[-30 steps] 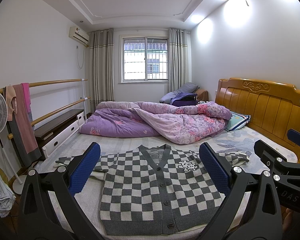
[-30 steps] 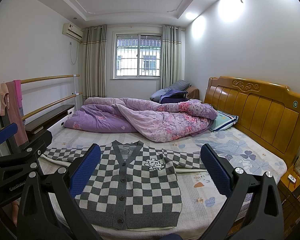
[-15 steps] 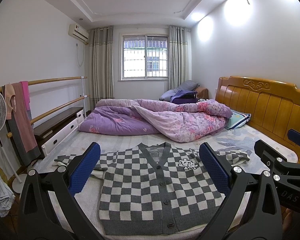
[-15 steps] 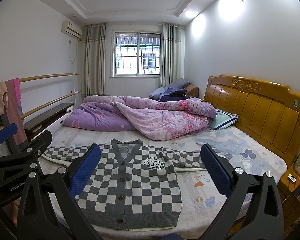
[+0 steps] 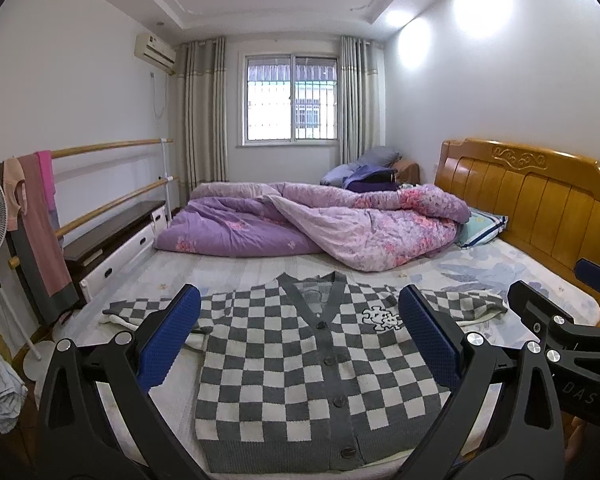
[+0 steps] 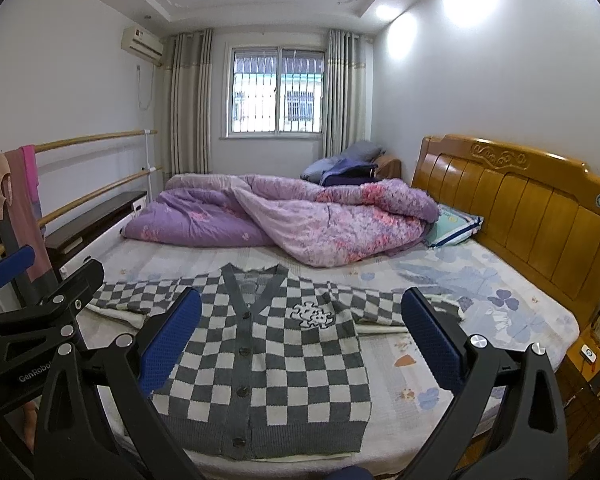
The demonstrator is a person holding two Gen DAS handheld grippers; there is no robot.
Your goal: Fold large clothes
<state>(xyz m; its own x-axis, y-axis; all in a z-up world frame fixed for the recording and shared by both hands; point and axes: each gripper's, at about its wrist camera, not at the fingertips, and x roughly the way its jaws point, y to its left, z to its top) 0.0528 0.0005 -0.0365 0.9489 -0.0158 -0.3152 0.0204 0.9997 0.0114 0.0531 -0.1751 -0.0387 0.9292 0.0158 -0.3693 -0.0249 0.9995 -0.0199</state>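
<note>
Item under task: one grey-and-white checked cardigan point(image 5: 300, 376), laid flat and face up on the near part of the bed point(image 5: 236, 276). It is buttoned, hem toward the cameras, V-neck toward the window, both sleeves spread out to the sides. A white emblem point(image 5: 382, 317) sits on the chest.

Left hand-held gripper point(image 5: 300, 344): raised above the cardigan, jaws spread wide, blue pads point(image 5: 168, 344) clear of the fabric, nothing held.

Right hand-held gripper point(image 6: 300, 344): likewise raised over the garment, jaws wide, nothing between them. Each tool shows at the edge of the other's view.

Surroundings: a rumpled purple quilt point(image 5: 312, 228) lies across the far half of the bed, well apart from the cardigan. Wooden headboard point(image 5: 540, 208) on the right
</note>
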